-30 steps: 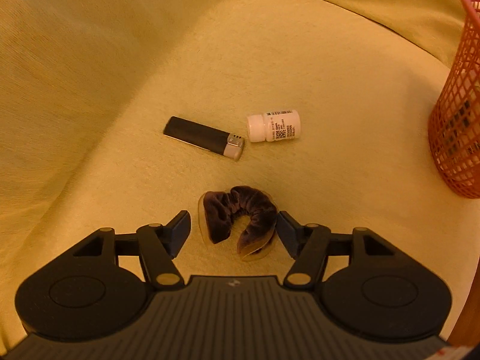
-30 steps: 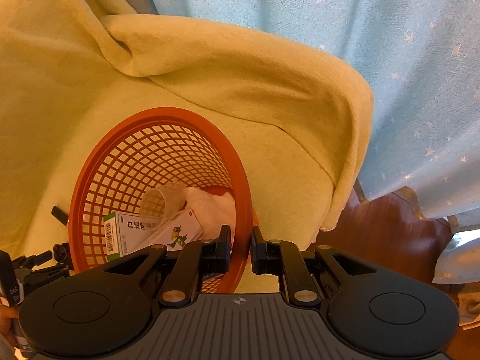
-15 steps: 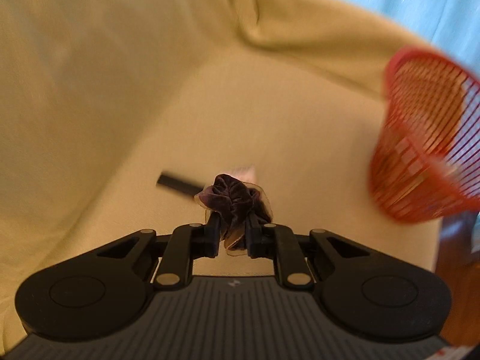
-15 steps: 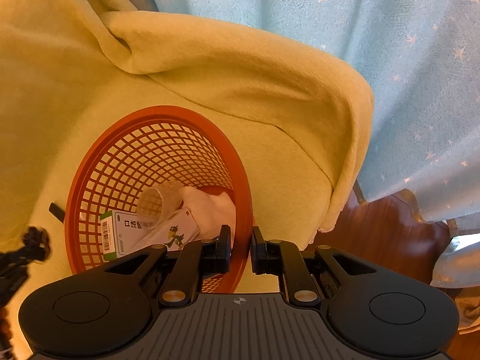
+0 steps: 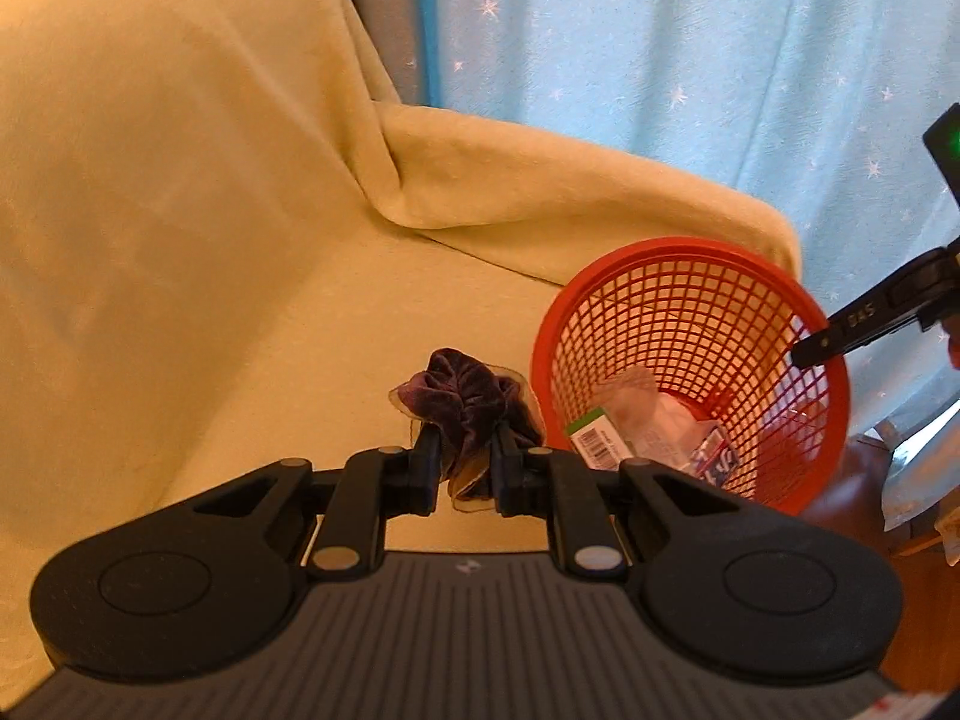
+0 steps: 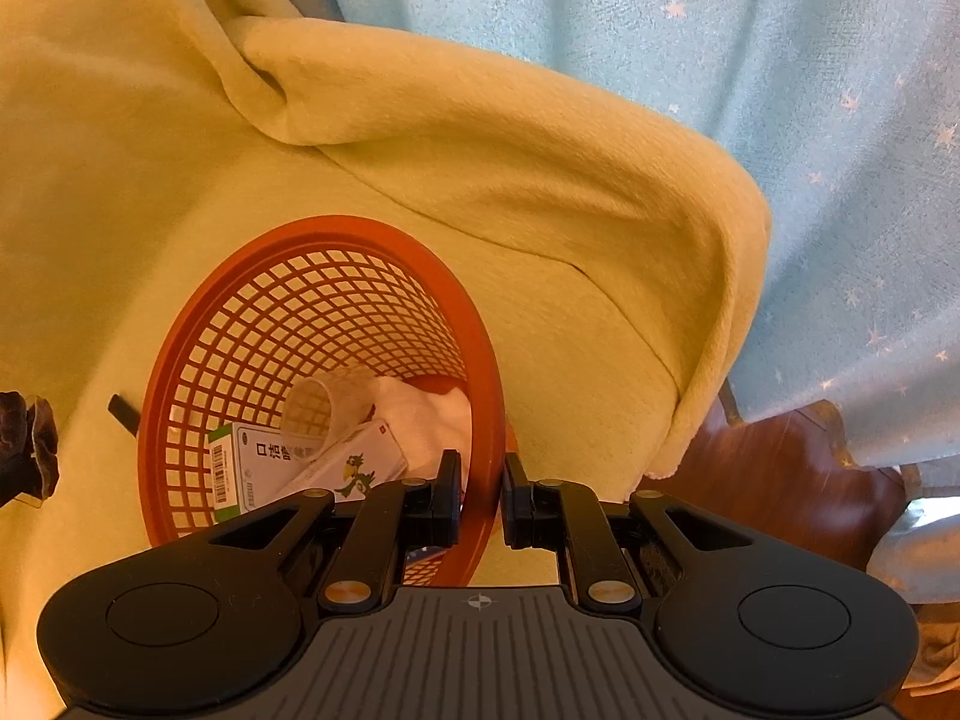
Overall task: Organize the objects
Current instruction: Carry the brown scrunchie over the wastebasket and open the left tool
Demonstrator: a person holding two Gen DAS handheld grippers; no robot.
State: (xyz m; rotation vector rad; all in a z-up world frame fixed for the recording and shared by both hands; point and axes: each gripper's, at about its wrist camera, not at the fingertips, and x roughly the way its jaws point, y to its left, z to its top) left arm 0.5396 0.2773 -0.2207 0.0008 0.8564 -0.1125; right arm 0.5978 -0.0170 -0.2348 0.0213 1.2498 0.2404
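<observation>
Left gripper (image 5: 465, 459) clamps dark purple velvet scrunchie (image 5: 465, 402), raised beside round orange plastic mesh basket (image 5: 600, 306). Right gripper (image 6: 482, 495) pinches basket rim, jaws narrow.

Velvety scrunchie (image 5: 465, 405), glossy plastic mesh basket (image 5: 690, 324) (orange-red), matt fleecy blanket (image 5: 180, 240).

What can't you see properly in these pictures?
- Left wrist view: things in the red mesh basket are partly hidden by its wall and the left gripper holding the dark velvet scrunchie.
- Right wrist view: the scrunchie is cut off by the left edge.
</observation>
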